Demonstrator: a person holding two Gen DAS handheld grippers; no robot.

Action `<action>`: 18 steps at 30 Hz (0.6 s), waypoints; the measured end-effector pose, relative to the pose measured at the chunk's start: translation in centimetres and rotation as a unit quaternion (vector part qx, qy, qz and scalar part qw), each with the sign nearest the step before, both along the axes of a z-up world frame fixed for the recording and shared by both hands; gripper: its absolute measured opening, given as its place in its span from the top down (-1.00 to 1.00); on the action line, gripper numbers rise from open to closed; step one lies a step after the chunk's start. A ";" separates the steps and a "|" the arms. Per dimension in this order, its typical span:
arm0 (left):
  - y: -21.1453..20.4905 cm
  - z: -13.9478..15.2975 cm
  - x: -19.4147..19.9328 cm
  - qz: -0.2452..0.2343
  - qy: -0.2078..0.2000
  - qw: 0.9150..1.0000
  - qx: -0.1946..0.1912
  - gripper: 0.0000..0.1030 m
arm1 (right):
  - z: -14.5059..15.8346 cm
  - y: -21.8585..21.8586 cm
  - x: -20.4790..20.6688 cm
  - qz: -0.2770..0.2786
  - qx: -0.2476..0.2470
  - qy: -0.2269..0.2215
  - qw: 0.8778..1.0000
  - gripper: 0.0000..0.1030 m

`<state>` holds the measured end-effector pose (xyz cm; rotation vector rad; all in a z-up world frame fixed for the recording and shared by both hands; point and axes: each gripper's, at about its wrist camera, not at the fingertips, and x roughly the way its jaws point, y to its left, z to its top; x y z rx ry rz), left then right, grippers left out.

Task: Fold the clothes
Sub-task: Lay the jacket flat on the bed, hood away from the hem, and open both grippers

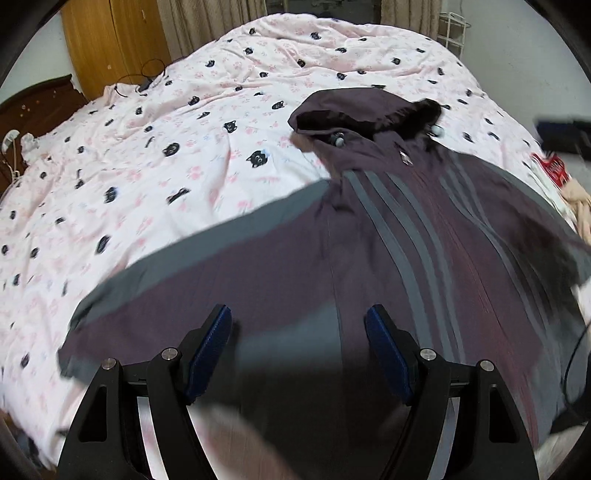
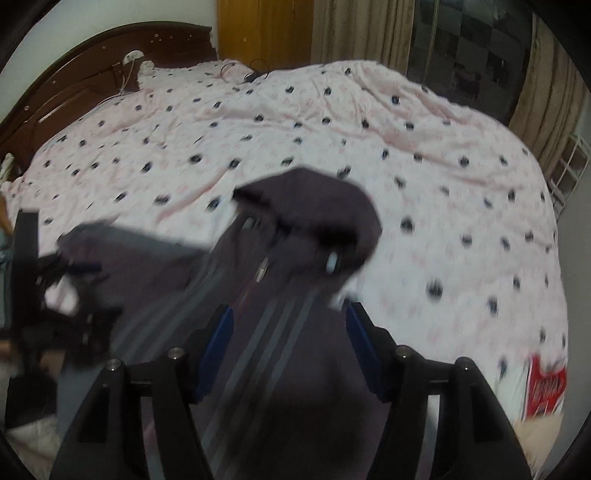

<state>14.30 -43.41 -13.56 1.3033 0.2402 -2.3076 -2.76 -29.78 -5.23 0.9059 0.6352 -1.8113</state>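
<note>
Hooded jacket (image 1: 406, 236) lengthwise on bed (image 1: 184, 147), hood pointing away

One hooded jacket (image 1: 388, 229), one bed quilt (image 1: 184, 129), two grippers (image 1: 298, 332), one red packet (image 2: 548, 386)

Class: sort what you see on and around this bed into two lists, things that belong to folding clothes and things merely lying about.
Belongs to the job:
jacket
left gripper
right gripper
bed, as the work surface

Lying about:
red packet
cable
white rack
</note>
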 end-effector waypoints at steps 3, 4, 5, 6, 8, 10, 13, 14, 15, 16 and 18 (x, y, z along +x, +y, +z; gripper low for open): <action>2.2 0.9 3.0 0.014 0.005 1.000 -0.003 -0.38 | -1.4 4.6 4.3 -0.001 0.009 -0.003 1.000 -0.25; 3.0 1.1 4.0 0.018 0.008 1.000 -0.002 -0.38 | -1.8 5.9 5.4 -0.001 0.012 -0.002 1.000 -0.25; 3.9 1.3 5.1 0.019 0.011 1.000 -0.007 -0.38 | -2.7 7.7 6.9 -0.004 0.016 -0.006 1.000 -0.25; 5.0 1.4 6.1 0.020 0.010 1.000 -0.019 -0.38 | -3.2 8.7 7.9 -0.004 0.018 -0.005 1.000 -0.25; 7.3 1.5 8.0 0.021 0.006 0.999 -0.045 -0.38 | -4.1 10.6 9.6 -0.005 0.020 -0.004 1.000 -0.25; 9.3 1.2 9.3 0.017 0.001 0.998 -0.068 -0.38 | -5.0 12.3 11.1 -0.009 0.019 -0.003 1.000 -0.25; 11.7 0.6 10.7 0.009 -0.002 0.996 -0.092 -0.38 | -6.1 14.5 12.6 -0.018 0.011 -0.013 1.000 -0.25; 12.3 0.3 11.0 0.006 -0.004 0.995 -0.095 -0.38 | -6.3 15.1 12.9 -0.023 0.007 -0.017 1.000 -0.25; 12.7 0.1 11.3 0.004 -0.005 0.995 -0.097 -0.38 | -6.5 15.6 13.1 -0.028 0.002 -0.020 0.999 -0.25; 13.1 -0.2 11.5 0.004 -0.002 0.995 -0.099 -0.38 | -6.7 16.2 13.4 -0.032 -0.002 -0.024 0.999 -0.25; 13.8 -0.9 11.9 0.008 0.002 0.995 -0.100 -0.38 | -6.9 17.2 13.7 -0.043 -0.008 -0.024 0.999 -0.25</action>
